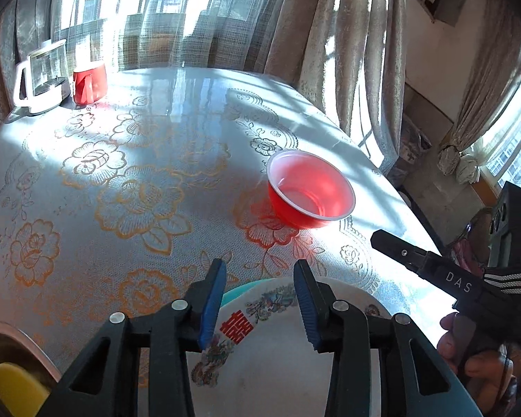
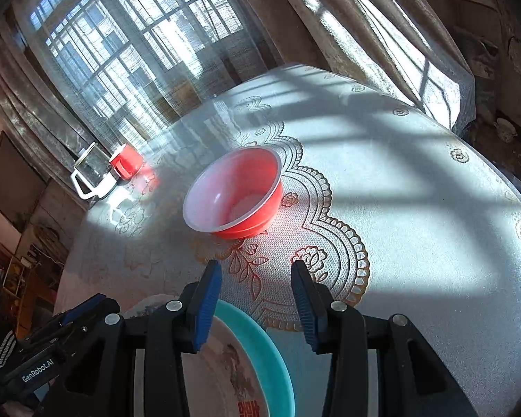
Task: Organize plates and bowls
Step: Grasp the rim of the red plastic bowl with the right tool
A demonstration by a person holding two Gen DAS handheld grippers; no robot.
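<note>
A red bowl [image 1: 311,190] with a white inside stands upright on the lace tablecloth, right of centre; it also shows in the right wrist view [image 2: 238,193]. A white plate with a red character and flower print [image 1: 271,358] lies on a teal plate [image 1: 238,292] at the near edge, under my left gripper [image 1: 258,307], which is open and empty above it. My right gripper [image 2: 257,307] is open and empty, over the cloth just right of the teal plate [image 2: 264,351] and white plate [image 2: 222,365]. The right gripper shows from the side in the left view [image 1: 399,246].
A clear jug with a white handle [image 1: 41,76] and a red mug [image 1: 89,81] stand at the table's far left edge. A round dish with something yellow [image 1: 14,368] sits at the near left. Curtains and windows surround the table [image 2: 416,208].
</note>
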